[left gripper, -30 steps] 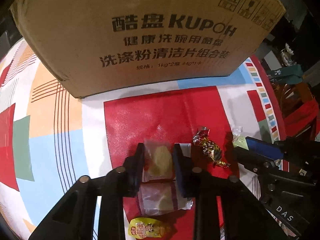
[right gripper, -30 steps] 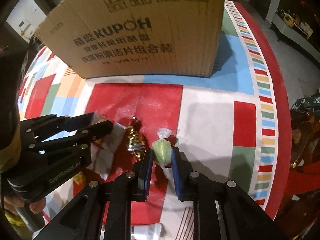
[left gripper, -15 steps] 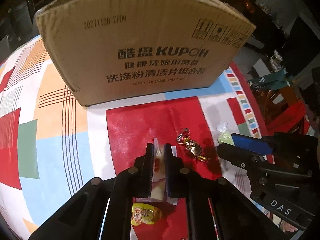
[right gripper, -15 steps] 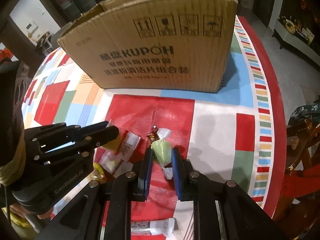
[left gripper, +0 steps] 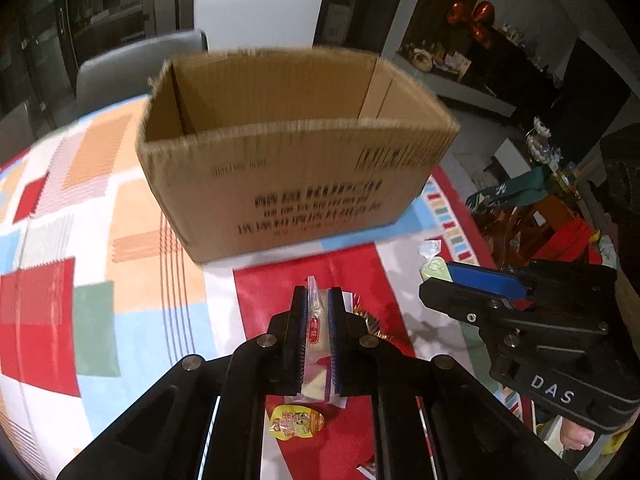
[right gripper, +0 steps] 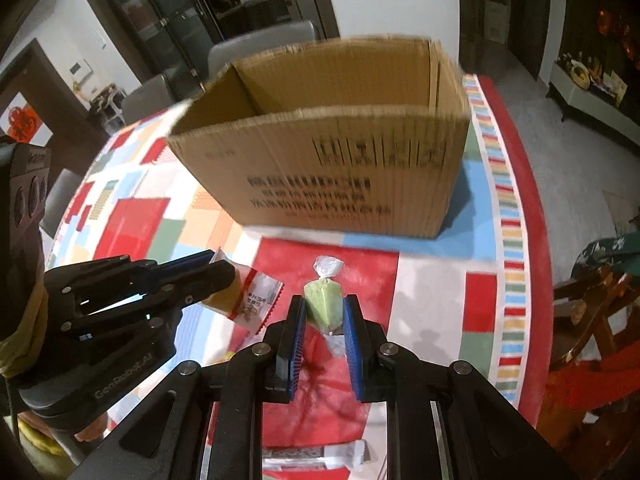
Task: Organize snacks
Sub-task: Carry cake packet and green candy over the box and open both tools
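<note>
My left gripper (left gripper: 318,300) is shut on a clear-wrapped pastry packet (left gripper: 316,328), held above the table; the packet also shows in the right wrist view (right gripper: 248,300). My right gripper (right gripper: 324,308) is shut on a green wrapped candy (right gripper: 325,306), lifted off the cloth; the candy also shows in the left wrist view (left gripper: 434,270). An open cardboard box (left gripper: 288,176) stands ahead of both grippers, its inside partly visible in the right wrist view (right gripper: 340,152). The left gripper (right gripper: 208,276) is left of the right one.
A yellow snack packet (left gripper: 294,422) and a gold-wrapped candy (left gripper: 374,326) lie on the patterned tablecloth (left gripper: 100,280) below the left gripper. A white wrapped bar (right gripper: 316,454) lies near the front edge. Grey chairs (right gripper: 260,48) stand behind the table.
Both grippers have risen with their snacks, so the box's open top now shows. The left gripper closed on the pastry packet and lifted it off the cloth.
</note>
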Tool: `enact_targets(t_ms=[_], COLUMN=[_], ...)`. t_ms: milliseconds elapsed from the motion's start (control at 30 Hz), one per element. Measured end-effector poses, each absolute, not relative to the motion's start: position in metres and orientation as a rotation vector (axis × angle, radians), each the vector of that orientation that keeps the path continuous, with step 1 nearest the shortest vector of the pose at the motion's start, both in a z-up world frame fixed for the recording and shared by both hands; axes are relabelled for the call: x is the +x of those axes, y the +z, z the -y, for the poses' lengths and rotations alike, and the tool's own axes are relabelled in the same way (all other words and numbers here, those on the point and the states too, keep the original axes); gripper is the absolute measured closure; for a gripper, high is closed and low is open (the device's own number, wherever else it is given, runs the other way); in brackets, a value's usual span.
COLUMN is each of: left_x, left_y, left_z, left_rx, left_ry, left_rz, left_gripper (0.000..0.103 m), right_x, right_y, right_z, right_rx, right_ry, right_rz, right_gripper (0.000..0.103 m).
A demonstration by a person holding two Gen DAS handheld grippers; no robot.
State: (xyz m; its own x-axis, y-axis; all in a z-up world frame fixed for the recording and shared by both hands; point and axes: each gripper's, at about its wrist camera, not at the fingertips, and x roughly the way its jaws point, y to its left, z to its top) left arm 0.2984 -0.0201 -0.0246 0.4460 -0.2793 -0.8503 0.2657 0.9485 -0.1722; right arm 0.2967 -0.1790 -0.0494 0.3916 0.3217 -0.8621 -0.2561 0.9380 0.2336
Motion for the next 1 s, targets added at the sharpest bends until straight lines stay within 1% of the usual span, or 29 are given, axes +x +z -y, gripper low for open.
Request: enact_targets(t_ms=[433,767,1000], left_x=[0.306,0.332,0.354], left_y=[0.047,0.073,0.072], left_z=[0.014,0.016,0.015], left_rx=[-0.012,0.019,0.019], left_ry=[-0.347,-0.302,-0.271], left_rz=[-0.910,-0.823,-0.798], left_gripper=[0.092,0.092,0.092], right_x=[0.310,0.336,0.357], right_y=[0.012,0.035,0.035], right_z=[0.182,0.180,0.179], right_rx=[0.116,0.107,0.103], right_ry=[0.388,0.376,0.368], right_rz=[-0.959,-0.900,-0.879], right_gripper=[0.083,0.083,0.083])
